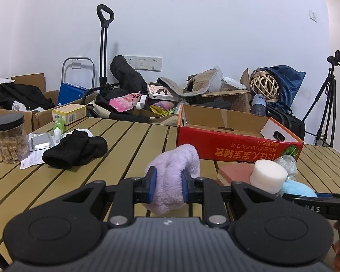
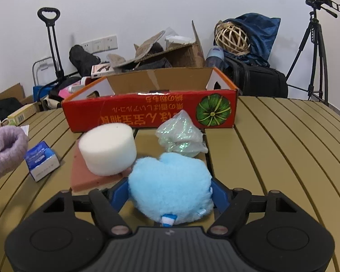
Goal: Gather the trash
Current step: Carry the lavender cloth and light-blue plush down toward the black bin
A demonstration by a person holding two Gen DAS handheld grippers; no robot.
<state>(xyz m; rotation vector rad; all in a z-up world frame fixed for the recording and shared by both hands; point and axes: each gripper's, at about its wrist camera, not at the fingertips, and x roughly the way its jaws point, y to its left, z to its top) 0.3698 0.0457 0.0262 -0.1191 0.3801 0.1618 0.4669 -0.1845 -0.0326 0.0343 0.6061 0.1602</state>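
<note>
A: Right wrist view, nearest first: right gripper (image 2: 168,193) straddles the fluffy light-blue heart-shaped plush (image 2: 170,188). Blue pads sit at both flanks of the pile; firm pressure cannot be confirmed, so the jaws are read as spread around it, not clamped. The plush rests on the tan slatted table (image 2: 283,140).

B: Risk there: soft pile compresses a lot. A lift before the pads bite would likely let it slide out. The white foam cylinder (image 2: 107,148) on the pink sponge slab (image 2: 83,176) stands just beside the left pad and could get nudged.

A: Left wrist view: left gripper (image 1: 168,187) is pinched tight on the lilac fleecy cloth (image 1: 173,176), fingers squeezed into the fabric, cloth bulging above and hanging below.

B: A hanging tail might drag across the table or snag the box rim on transfer. The small blue-and-white carton (image 2: 42,159) lies below that path, at the right view's left.

A: Further out: crumpled iridescent plastic bag (image 2: 181,139), light, touching the plush's far edge. Beyond it, the open red cardboard box with green pumpkin print (image 2: 147,113), presumably the trash bin.

B: Near wall is tall. A low carry could clip it and shove the box off the far edge.
</note>
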